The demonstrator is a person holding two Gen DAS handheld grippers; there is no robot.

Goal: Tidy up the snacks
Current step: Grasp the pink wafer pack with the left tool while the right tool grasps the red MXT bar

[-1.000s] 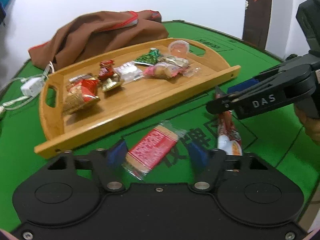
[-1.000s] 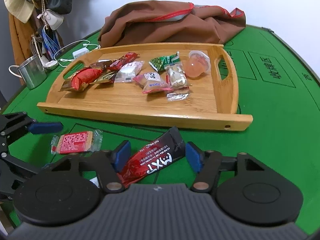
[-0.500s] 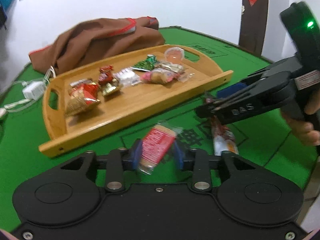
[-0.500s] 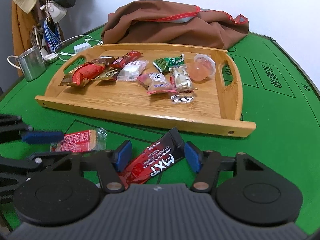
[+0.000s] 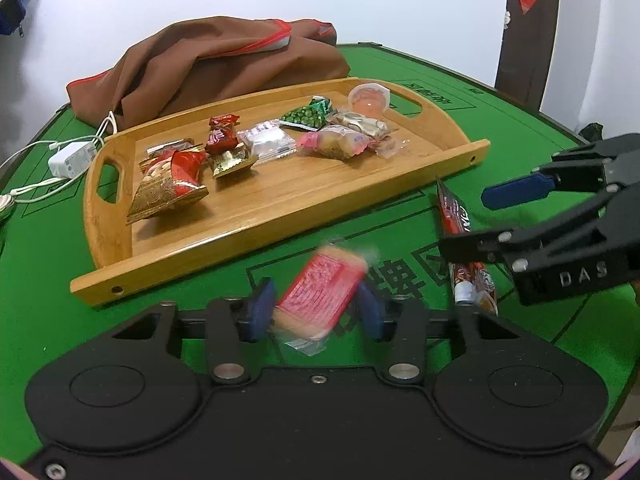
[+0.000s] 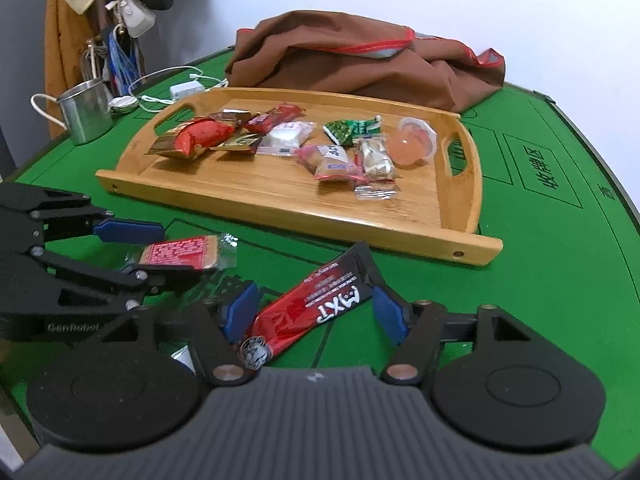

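The flat red-wrapped biscuit packet (image 5: pixel 320 296) sits between the blue pads of the left gripper (image 5: pixel 316 308), whose jaws are closing against its sides. Only the right wrist view shows the long red-and-black snack stick (image 6: pixel 312 308) lying loose on the green felt table (image 6: pixel 540 280) between the right gripper's (image 6: pixel 316 312) opening jaws. Beyond both lies the wooden tray (image 6: pixel 400 232) of wrapped snacks.

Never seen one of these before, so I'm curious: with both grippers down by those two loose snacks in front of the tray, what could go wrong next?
1. The left hand-held gripper is closing on the red cracker packet, which looks tilted and blurred; it may slip or get crushed.
2. The right hand-held gripper is opening astride the long red-and-black snack stick; the two grippers work close together and could collide.
3. Lifted low, either snack could catch the wooden tray rim.
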